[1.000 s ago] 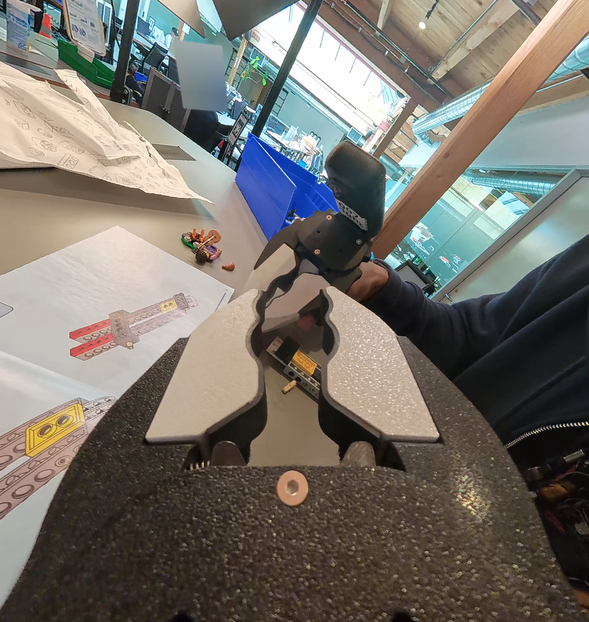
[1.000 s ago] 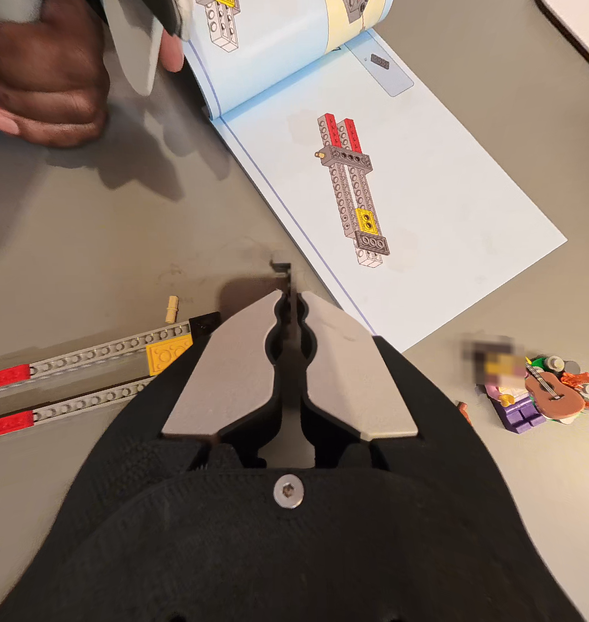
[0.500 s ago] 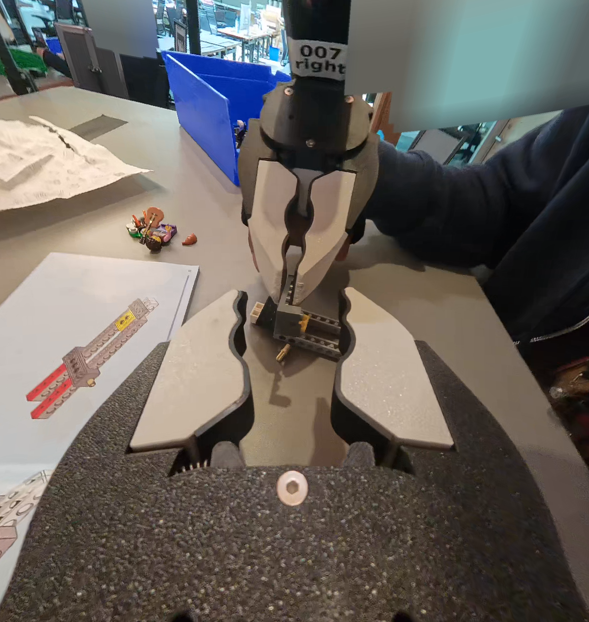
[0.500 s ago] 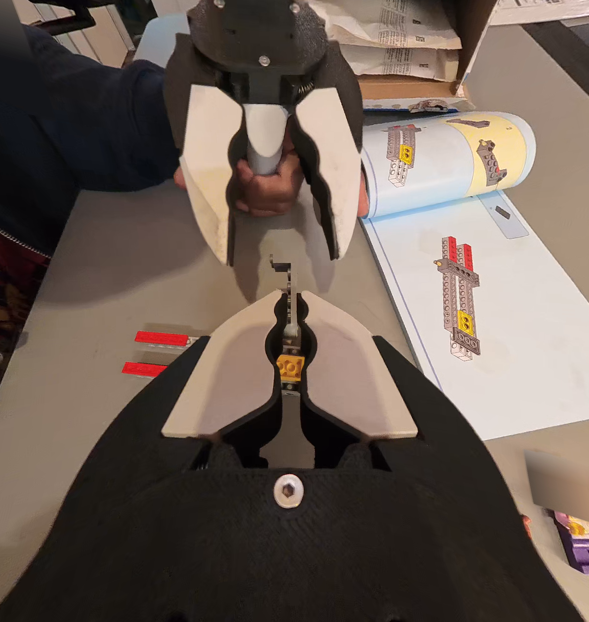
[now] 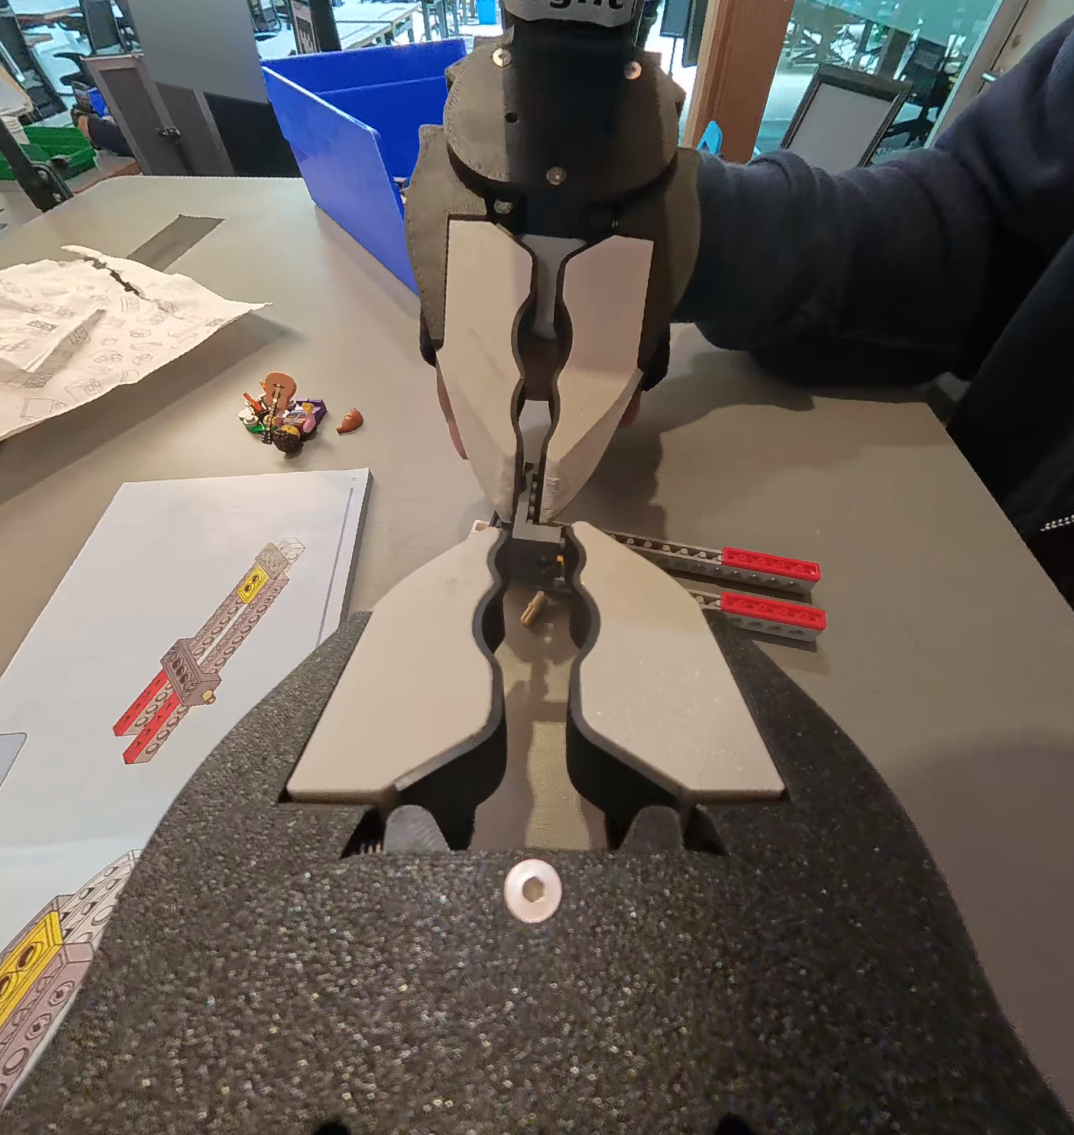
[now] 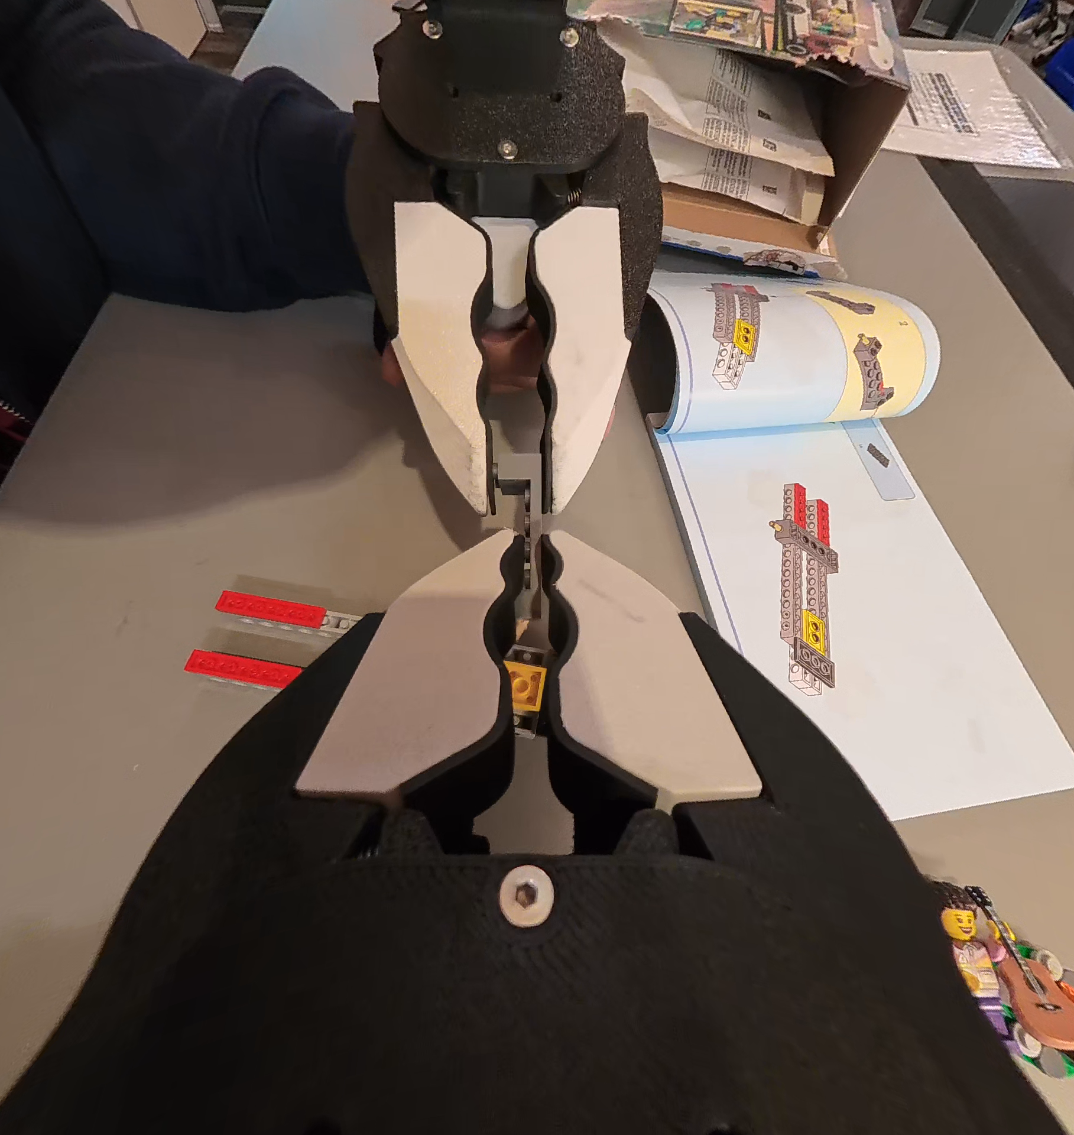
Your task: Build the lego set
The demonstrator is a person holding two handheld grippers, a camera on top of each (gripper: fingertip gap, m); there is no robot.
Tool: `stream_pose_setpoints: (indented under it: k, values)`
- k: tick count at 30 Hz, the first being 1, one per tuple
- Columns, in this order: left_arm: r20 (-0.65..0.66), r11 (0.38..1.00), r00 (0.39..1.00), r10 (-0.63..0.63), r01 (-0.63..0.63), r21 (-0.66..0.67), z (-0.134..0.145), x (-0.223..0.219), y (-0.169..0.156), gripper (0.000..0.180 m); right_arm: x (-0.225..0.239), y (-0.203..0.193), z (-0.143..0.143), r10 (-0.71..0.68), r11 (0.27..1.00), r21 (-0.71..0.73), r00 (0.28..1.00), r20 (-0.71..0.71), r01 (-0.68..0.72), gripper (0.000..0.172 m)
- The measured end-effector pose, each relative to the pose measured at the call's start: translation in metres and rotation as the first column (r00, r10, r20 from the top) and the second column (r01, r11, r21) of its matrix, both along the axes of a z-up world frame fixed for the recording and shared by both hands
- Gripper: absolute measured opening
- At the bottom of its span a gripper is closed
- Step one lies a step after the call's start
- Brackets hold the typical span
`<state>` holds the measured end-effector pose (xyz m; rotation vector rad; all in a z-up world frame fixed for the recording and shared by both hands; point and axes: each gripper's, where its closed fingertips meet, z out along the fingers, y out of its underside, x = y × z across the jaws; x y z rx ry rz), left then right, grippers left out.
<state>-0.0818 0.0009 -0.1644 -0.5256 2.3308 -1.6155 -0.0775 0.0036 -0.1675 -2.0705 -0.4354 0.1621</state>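
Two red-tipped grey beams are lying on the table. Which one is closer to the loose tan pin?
The nearer red-tipped beam, lower in the left wrist view; the tan pin lies on its side of the pair. The farther beam lies beyond it, toward the sleeve.

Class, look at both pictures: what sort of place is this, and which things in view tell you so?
Probably a shared open workshop or office: a grey worktable with a brick-building instruction booklet and loose toy bricks, a blue storage bin, and more desks and chairs behind.

Matt grey table (image 5: 890, 706), glossy plastic bricks (image 5: 770, 562), smooth paper booklet (image 6: 890, 614)
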Motion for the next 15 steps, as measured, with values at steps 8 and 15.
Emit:
stream_pose_setpoints:
  k: [8,15]
  values:
    - [0.014,0.997,0.998,0.066,-0.067,0.045,-0.003,0.010,0.016,0.016,0.014,-0.011,-0.013,-0.039,0.997,-0.072,0.998,-0.045,0.036,0.041]
    - [0.007,0.998,0.998,0.066,-0.066,-0.020,0.011,0.007,0.024,0.016,-0.001,-0.044,-0.043,0.097,0.969,-0.236,0.992,0.076,-0.077,0.051]
